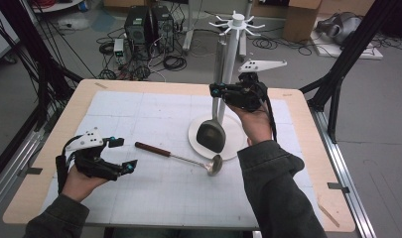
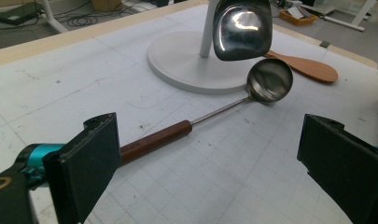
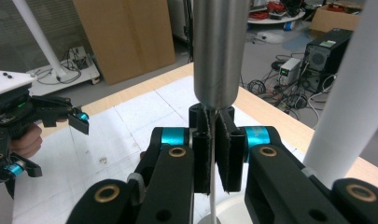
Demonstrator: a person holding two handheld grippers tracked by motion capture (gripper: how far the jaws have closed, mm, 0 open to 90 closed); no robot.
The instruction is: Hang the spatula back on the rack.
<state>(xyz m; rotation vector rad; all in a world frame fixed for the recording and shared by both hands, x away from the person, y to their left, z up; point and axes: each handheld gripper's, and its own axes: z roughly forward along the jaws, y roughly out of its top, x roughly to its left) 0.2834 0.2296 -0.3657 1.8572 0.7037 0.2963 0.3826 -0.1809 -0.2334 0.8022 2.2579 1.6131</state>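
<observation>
A steel spatula (image 1: 212, 135) with a thick round handle (image 3: 219, 51) hangs upright beside the pole of the white utensil stand (image 1: 236, 44). Its dark blade (image 2: 242, 28) hovers over the stand's round base (image 1: 233, 130). My right gripper (image 3: 213, 149) is shut on the thin shank just below the handle, raised above the table (image 1: 216, 90). A ladle (image 1: 178, 156) with a brown wooden grip lies flat on the mat, bowl (image 2: 270, 80) near the base. My left gripper (image 1: 124, 153) rests low at the left, jaws open wide (image 2: 205, 158), the ladle's grip end just ahead of its left jaw.
A wooden rice paddle (image 2: 308, 67) lies on the table behind the ladle's bowl, next to the stand's base. The stand's top has several hook arms (image 1: 236, 22). Computers and cables (image 1: 149, 29) sit on the floor beyond the table's far edge.
</observation>
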